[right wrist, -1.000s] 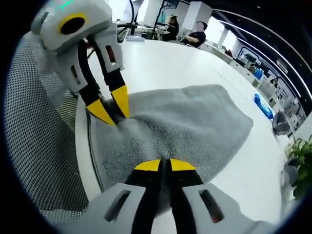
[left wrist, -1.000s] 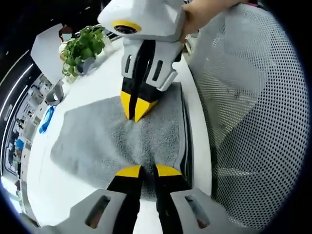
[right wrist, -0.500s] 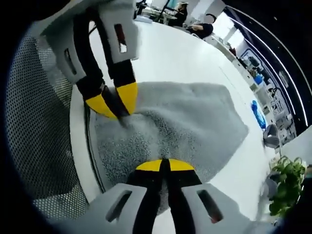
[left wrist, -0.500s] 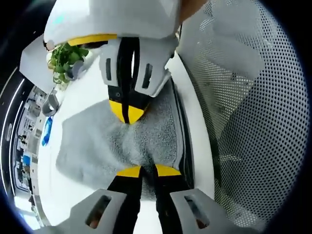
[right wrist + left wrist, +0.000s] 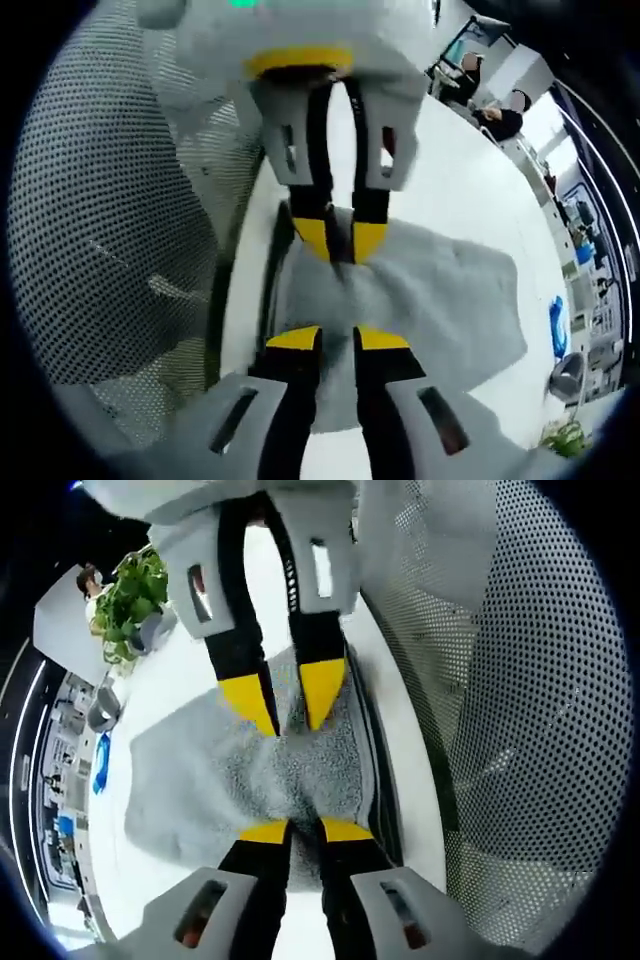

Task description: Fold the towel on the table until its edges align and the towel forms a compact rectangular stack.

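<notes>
I have one grey terry towel [image 5: 215, 780] lying at the edge of the round white desk [image 5: 160, 690] that is nearest the mesh chair back [image 5: 500, 710]. In both views its long side runs along that edge. It looks folded already at least once, because I see stacked layers at the edge side.

My left gripper [image 5: 292, 830], with yellow tips on black jaws, has its tips close together with towel pile between them, so I judge it is clamped on the near towel edge. My right gripper [image 5: 338, 338] sits over the same edge with a narrow gap between its tips; in the left gripper view its jaws stand clearly apart, so I think it holds nothing.

I count two grippers, one towel, one green potted plant [image 5: 130, 600] at the far edge of the desk, and one small blue object [image 5: 101, 763] beyond the towel.
</notes>
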The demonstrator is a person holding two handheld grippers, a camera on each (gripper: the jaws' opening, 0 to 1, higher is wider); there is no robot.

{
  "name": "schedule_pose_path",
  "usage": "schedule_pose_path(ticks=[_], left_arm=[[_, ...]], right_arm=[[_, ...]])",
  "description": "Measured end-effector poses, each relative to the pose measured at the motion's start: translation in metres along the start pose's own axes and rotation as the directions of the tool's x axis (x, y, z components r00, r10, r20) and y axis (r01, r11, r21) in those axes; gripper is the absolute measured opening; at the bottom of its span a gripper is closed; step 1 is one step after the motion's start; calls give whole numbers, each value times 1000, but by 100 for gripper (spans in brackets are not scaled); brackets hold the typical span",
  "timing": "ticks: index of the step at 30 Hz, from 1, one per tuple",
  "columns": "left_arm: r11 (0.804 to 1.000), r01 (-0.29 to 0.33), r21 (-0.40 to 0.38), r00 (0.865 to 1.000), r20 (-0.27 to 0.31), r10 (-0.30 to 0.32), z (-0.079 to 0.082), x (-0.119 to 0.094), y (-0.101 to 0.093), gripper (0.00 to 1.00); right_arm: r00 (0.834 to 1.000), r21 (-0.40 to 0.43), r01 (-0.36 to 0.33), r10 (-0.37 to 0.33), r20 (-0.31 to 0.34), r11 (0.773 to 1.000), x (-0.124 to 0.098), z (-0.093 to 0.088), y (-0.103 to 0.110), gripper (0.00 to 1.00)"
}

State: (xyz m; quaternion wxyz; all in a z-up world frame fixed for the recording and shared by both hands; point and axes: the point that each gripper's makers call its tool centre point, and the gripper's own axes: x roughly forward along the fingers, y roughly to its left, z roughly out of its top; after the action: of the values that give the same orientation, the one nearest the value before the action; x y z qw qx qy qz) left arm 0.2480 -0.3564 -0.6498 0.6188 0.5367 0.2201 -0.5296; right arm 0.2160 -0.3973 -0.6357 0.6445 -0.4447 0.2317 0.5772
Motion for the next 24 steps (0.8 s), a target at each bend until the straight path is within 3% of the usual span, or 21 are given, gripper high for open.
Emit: schedule_pose_path(ticks=[2,3,5,8,9,11,12,14,16,20,22,24], left_arm=[[1000,7,-13,1000,0,-7,0,-1,3,14],[999,15,-32,1000,8,-14,-1,-1,4,14],[992,18,-127,997,75,-9,6,-3,11,15],[974,-58,-220,978,181,100,27,-16,43,15],[970,-76,-229,963,236,131,41,-22,55,16],[978,-67,-200,948,293,125,61,-25,61,16],[984,-41,-175,947,307,94,75,-21,59,17],[987,-22,-159,960,272,65,85,-8,55,17],[986,-13,-166,963,264,57,92,4,52,16],[944,73,-321,966,259,13,94,19,32,16],[948,78,-308,970,241,-2,90,21,24,16],[958,88,-273,974,224,-26,86,23,17,16]], right_arm=[[998,47,-60,60,18,997,-8,-7,19,16],[991,37,-133,133,20,990,-12,-9,34,15],[990,-49,-140,140,-2,989,-17,-17,38,16],[990,-27,-139,139,-29,990,-21,-35,36,16],[992,-18,-122,121,-43,992,-21,-43,32,17],[990,-27,-129,127,-63,991,-22,-51,31,18],[989,-47,-138,135,-61,989,-21,-54,32,19],[987,-51,-146,143,-70,988,-18,-54,33,20],[983,-114,-156,143,-114,981,-18,-57,36,21],[987,-150,-122,104,-118,981,-13,-56,33,14],[992,-151,-85,69,-109,985,-11,-56,28,10],[991,-150,-97,81,-110,984,-11,-55,27,9]])
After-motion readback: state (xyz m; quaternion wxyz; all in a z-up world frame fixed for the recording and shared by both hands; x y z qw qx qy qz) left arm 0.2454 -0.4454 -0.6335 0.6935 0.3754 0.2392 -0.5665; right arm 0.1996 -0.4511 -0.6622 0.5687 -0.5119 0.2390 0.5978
